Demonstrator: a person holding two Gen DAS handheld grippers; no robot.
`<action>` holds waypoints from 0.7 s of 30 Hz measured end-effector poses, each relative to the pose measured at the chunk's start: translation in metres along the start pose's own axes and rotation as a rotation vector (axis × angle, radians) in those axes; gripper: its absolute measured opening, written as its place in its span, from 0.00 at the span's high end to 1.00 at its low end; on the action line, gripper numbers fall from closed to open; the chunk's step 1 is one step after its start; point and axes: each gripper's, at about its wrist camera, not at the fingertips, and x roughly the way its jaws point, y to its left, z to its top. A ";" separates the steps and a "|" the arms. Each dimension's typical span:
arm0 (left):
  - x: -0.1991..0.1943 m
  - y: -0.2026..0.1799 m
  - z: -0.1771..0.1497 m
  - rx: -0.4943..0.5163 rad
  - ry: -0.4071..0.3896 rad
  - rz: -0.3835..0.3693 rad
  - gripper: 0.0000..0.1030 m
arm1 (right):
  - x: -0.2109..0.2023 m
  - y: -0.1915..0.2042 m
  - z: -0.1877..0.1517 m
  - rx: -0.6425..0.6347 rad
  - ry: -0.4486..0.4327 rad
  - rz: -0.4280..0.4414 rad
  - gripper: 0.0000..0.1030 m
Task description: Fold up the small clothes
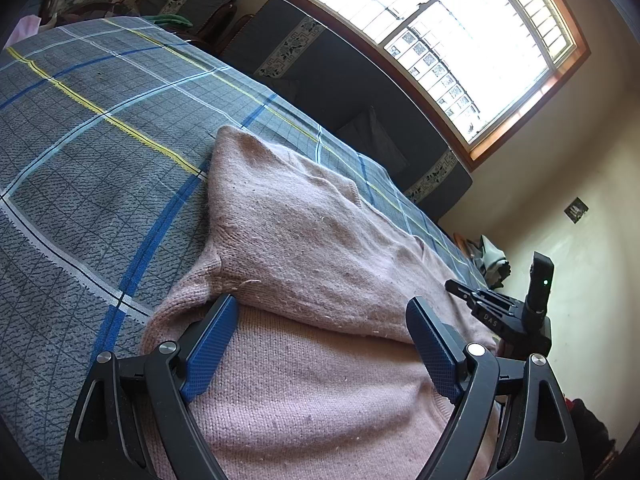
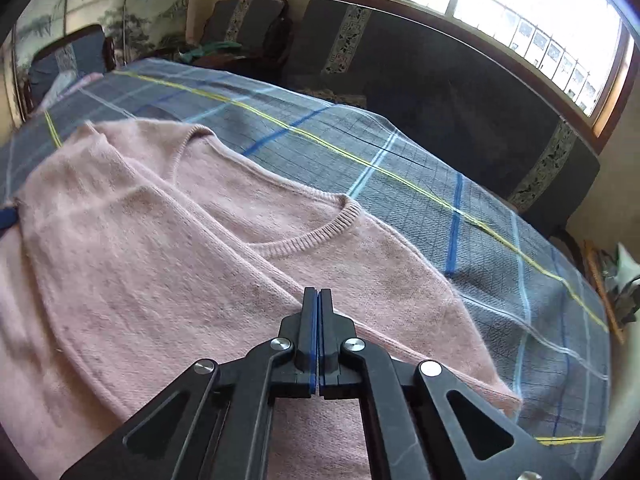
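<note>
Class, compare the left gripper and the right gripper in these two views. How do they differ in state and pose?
The left gripper is open, its blue fingers spread wide; the right gripper is shut, fingers pressed together. The left straddles a folded edge of the pink sweater; the right points toward its collar. Both hang over the sweater.

The pink sweater [image 2: 168,264] runs off the lower frame edge; whether the shut jaws pinch it is hidden.

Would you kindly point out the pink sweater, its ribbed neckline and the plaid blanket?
pink sweater [image 2: 160,264]: right wrist view, folded-over body panel.
ribbed neckline [image 2: 312,236]: right wrist view, front curve of the collar.
plaid blanket [image 1: 80,152]: left wrist view, bare grey area.
</note>
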 end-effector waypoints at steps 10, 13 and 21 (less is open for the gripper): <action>0.000 -0.001 -0.001 0.002 0.001 0.000 0.16 | -0.074 -0.092 -0.049 0.324 -0.052 0.021 0.87; 0.000 -0.001 -0.001 0.002 0.001 0.000 0.16 | -0.082 -0.110 -0.073 0.375 -0.033 -0.009 0.82; 0.000 -0.001 -0.001 0.003 0.001 0.000 0.15 | -0.071 -0.111 -0.086 0.395 -0.006 0.002 0.48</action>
